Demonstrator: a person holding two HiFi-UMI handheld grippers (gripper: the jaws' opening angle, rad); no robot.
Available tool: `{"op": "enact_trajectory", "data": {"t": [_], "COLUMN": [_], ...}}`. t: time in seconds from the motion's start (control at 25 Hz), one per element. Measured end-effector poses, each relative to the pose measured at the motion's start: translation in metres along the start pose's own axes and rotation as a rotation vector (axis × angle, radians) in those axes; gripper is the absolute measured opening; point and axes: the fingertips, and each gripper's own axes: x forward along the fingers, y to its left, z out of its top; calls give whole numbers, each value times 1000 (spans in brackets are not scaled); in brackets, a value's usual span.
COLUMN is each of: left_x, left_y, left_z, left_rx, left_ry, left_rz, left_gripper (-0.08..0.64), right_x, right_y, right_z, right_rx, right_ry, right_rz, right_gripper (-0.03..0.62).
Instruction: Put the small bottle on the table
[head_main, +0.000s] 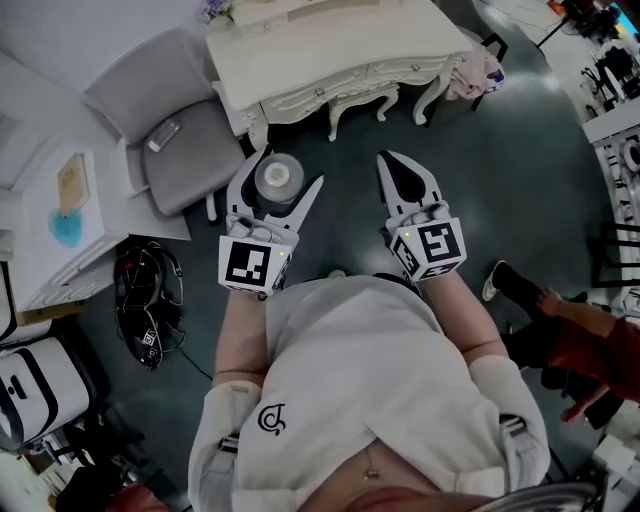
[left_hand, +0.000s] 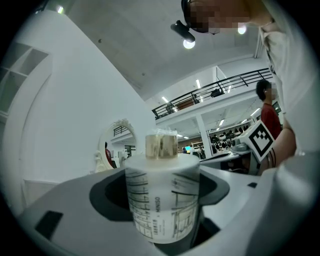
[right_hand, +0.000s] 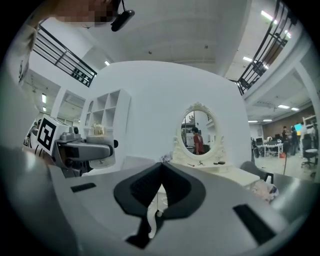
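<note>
The small bottle (head_main: 276, 180) is a frosted white cylinder with a gold cap and printed line drawings (left_hand: 162, 205). My left gripper (head_main: 282, 170) is shut on it, the jaws spread wide around its body (left_hand: 161, 190), holding it upright above the dark floor. The right gripper (head_main: 390, 160) hovers beside it on the right, shut and empty, its dark pads meeting (right_hand: 161, 170). The right gripper view also shows the left gripper (right_hand: 82, 147) holding the bottle (right_hand: 98, 130). The white dressing table (head_main: 330, 50) stands straight ahead, with an oval mirror (right_hand: 199, 131) on it.
A grey chair (head_main: 180, 140) with a small device on its seat stands left of the table. A white shelf unit (head_main: 60, 230) lines the left side. Black headphones and cables (head_main: 145, 300) lie on the floor. A person in red (head_main: 585, 340) is at the right.
</note>
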Motion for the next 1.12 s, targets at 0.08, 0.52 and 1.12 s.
{"op": "enact_trajectory", "data": {"t": [0.08, 0.52, 1.12], "left_x": [1, 47, 212], "left_y": [4, 8, 25], "left_z": [-5, -12, -24], "left_rx": [-11, -31, 6], "left_ry": [9, -13, 18], "left_rz": [-3, -17, 172], "left_gripper": [351, 351, 351], "right_x": [2, 28, 146], "right_y": [-2, -49, -193], "right_z": [-4, -12, -12], "right_rx": [-2, 18, 42], "right_ry": [13, 51, 43], "right_rz": [-13, -25, 186], "right_gripper": [6, 7, 8]}}
